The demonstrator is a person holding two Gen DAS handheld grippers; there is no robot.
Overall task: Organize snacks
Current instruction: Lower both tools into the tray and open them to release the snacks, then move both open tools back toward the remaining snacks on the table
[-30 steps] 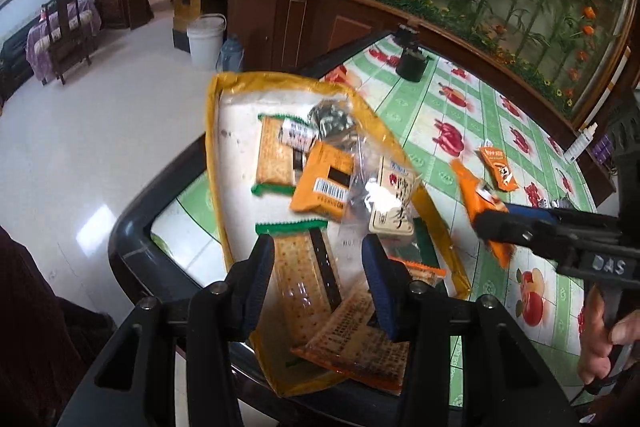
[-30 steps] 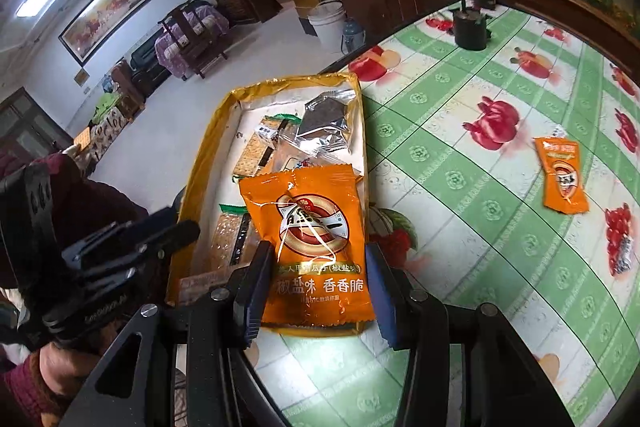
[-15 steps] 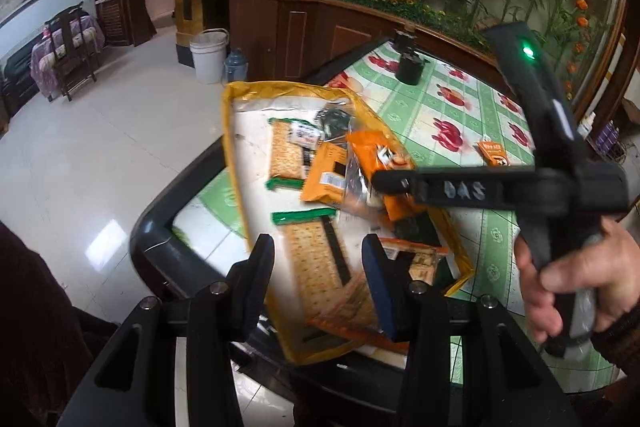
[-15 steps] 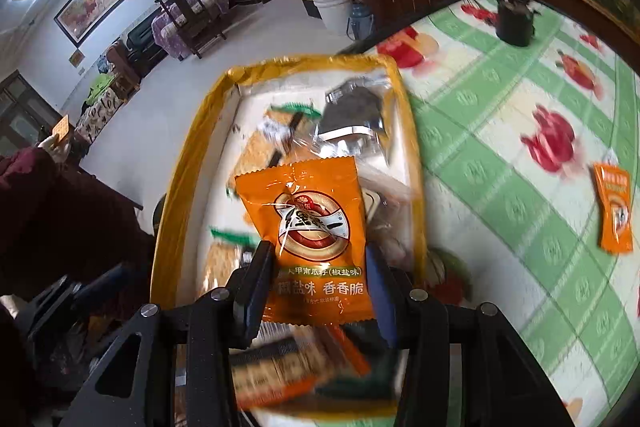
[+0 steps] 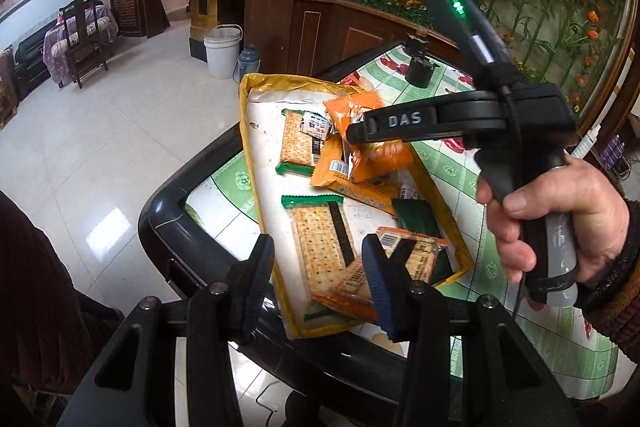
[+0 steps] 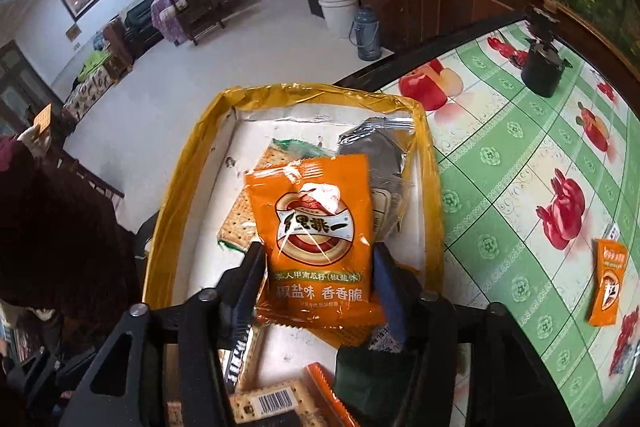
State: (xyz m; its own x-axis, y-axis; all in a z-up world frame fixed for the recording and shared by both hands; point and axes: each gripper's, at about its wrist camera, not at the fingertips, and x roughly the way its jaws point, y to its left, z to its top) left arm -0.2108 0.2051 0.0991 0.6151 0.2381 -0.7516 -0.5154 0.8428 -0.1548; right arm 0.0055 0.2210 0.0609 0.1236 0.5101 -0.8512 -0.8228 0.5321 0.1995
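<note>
The right gripper point(image 6: 318, 281) has just been opening, its jaws apart around the orange foil seed packet point(image 6: 316, 235) over the yellow-rimmed tray point(image 6: 168, 211). The packet may slide off the heaped snacks toward the tray's table-side rim. The left gripper point(image 5: 316, 281) holds nothing, jaws parted.

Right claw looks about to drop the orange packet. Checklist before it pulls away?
1. Orange packet over the tray, inside the rim: ok.
2. Right claw released: its jaws have just been opening and the packet is between them. Whether the pads are clear of it: cannot tell.
3. Packet resting on the snacks below: cannot tell.
4. Left claw open, nothing between its fingers: ok.
5. The two claws apart, no contact in the left wrist view: ok.
6. All snacks in the tray: not ok, a small orange packet lies out on the tablecloth.
</note>
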